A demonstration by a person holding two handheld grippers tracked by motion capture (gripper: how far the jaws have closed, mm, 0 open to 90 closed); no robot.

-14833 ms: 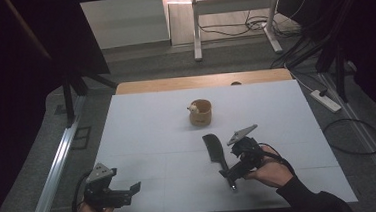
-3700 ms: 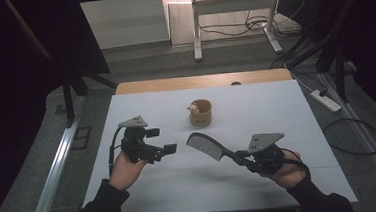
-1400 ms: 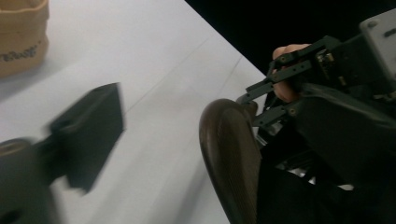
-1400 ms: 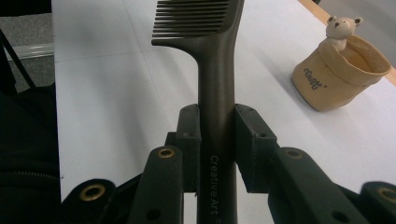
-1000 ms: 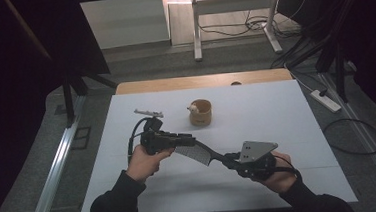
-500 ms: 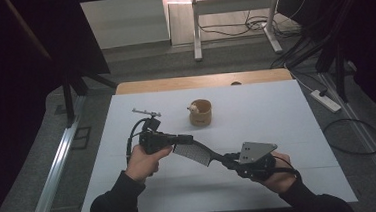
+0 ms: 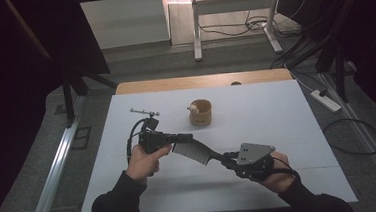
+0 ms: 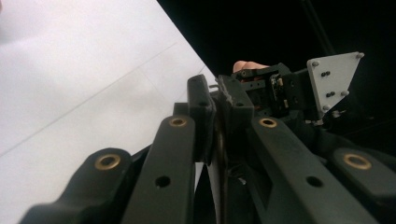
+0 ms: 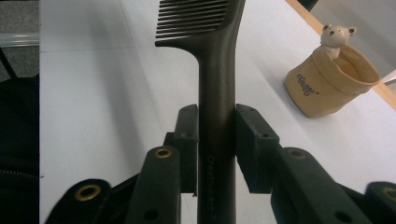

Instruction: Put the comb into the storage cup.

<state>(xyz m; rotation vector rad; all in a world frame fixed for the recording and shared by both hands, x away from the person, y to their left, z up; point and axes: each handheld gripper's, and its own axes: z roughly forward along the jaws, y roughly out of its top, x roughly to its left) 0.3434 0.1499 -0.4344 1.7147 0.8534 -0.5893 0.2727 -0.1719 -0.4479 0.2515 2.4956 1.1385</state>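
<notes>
We held a black comb (image 7: 195,151) in the air, just above the white table (image 7: 277,115). Nearest to us, the right gripper (image 7: 228,159) had the comb's handle (image 9: 215,140) between its jaws. Those jaws had just been opening a little. One pad looked as if it touched the handle, and a thin gap showed at the other pad. So we could not tell if the right gripper was gripping.

A bit farther out, the left gripper (image 7: 182,137) had just closed. Its pads were tight on the toothed end of the comb. The comb's long line ran from the right gripper up and across to the left gripper. We thought the left gripper was set to take the comb.

Farthest from the comb stood a small tan cup (image 7: 200,112) with a little bear on its rim.
</notes>
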